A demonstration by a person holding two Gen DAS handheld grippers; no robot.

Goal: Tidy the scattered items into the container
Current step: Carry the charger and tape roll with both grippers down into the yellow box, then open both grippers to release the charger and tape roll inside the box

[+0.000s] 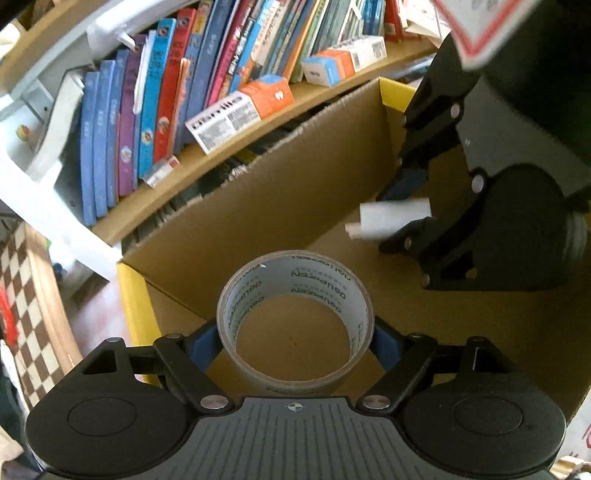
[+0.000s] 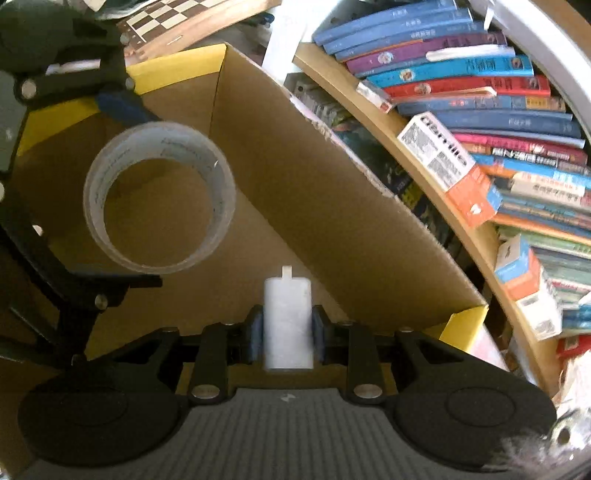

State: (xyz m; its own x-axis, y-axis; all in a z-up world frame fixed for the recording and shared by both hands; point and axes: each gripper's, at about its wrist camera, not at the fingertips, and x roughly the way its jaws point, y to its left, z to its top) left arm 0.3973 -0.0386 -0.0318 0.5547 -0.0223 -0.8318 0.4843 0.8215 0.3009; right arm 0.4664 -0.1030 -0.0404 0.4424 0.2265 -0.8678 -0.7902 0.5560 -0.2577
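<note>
A clear packing-tape roll sits clamped between the blue pads of my left gripper, hanging over the open cardboard box. The right wrist view shows the same roll at upper left, in the left gripper. A small white block-shaped item with a short tab stands between the pads of my right gripper, low inside the box. It looks blurred and loose, and the pads are barely clear of its sides. From the left wrist, this white item shows between the right gripper's fingers.
The box has yellow flap edges and a bare brown floor. Right behind it stands a curved wooden bookshelf packed with books and small orange-and-white cartons. A checkered board lies beyond the box.
</note>
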